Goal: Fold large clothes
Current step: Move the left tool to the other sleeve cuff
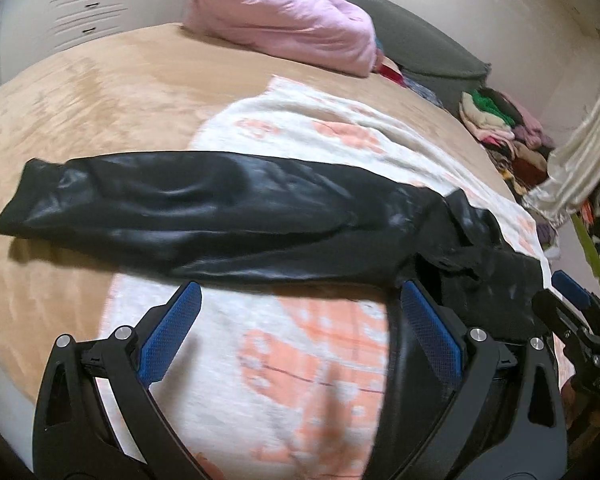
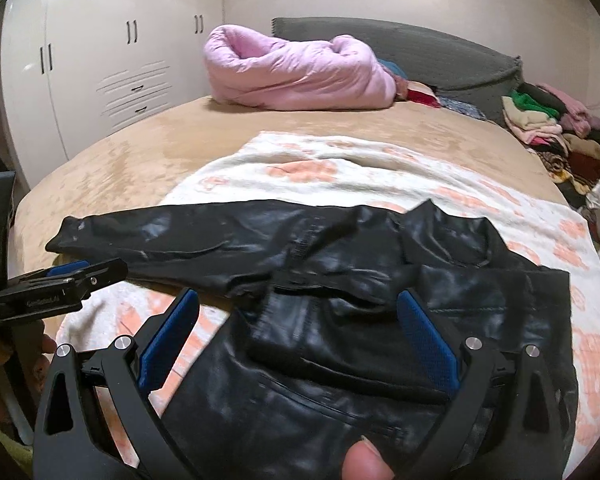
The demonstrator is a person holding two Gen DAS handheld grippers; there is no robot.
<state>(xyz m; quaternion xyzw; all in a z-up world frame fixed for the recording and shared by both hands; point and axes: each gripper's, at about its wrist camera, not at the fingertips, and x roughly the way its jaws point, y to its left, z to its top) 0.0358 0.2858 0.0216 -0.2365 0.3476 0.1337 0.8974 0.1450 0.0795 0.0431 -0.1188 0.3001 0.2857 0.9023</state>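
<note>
Room: a bedroom, with white wardrobes (image 2: 100,64) against the wall and a grey headboard (image 2: 420,52) behind the bed.
Surface: the bed (image 1: 80,112) wore a tan cover, and a white blanket with peach flowers (image 1: 300,128) was spread over its near half.
Background: a rolled pink quilt (image 2: 300,76) lay by the headboard; a heap of mixed clothes (image 2: 548,128) sat at the bed's right edge.
Task's thing: a black leather jacket (image 2: 340,280) lay flat on the flowered blanket, its body near the person, one sleeve (image 1: 160,204) stretched out leftward onto the tan cover.
Left hand-held gripper (image 1: 300,312): jaws stood wide apart and empty, low over the blanket just beside the sleeve's near edge.
Right hand-held gripper (image 2: 300,316): jaws likewise apart, gripping nothing, poised over the jacket's body near the collar.
Person: a fingertip (image 2: 364,460) showed at the bottom of the right wrist view.
Step in hand: seemingly early folding, with the jacket laid out and the sleeve not yet brought in.
Next move: probably the left hand-held gripper should close on the sleeve and carry it across the body, while the right one pins the jacket so the slick leather does not slide.
</note>
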